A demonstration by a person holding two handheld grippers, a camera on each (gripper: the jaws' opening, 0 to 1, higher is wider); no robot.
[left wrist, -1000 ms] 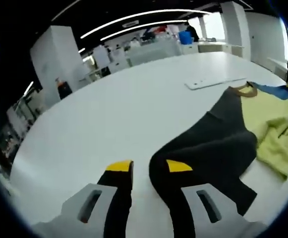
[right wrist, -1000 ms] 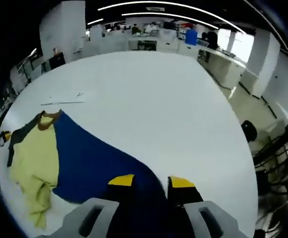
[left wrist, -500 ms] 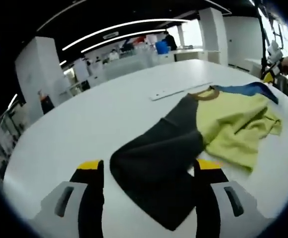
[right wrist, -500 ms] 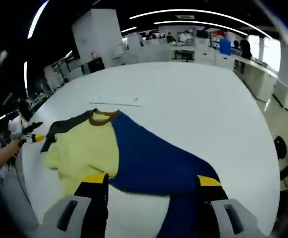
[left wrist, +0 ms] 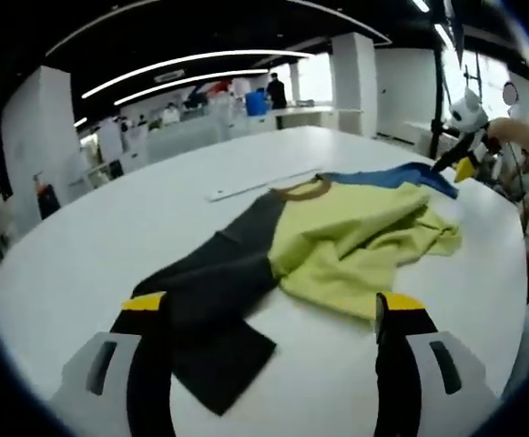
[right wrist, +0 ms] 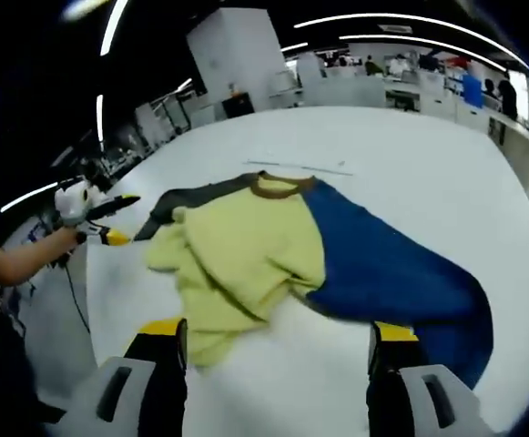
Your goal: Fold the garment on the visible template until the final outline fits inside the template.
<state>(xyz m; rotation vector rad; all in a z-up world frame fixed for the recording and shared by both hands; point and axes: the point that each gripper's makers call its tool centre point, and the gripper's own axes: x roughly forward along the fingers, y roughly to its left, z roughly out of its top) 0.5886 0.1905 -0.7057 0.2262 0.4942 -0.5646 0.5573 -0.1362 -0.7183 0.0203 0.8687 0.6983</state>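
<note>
White table [left wrist: 109, 228] with crumpled garment [left wrist: 355, 241]; blue sleeve [right wrist: 391, 273] spread flat.

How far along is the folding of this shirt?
Barely started. The shirt lies rumpled on the white table, its yellow body bunched and its dark sleeve and blue sleeve spread out. Left gripper and right gripper are open, holding nothing. All the folding is left.

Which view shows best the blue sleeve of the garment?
The right gripper view: the blue sleeve lies there broad and near, spread on the white table. The left gripper view gives only its thin far strip behind the yellow body.
</note>
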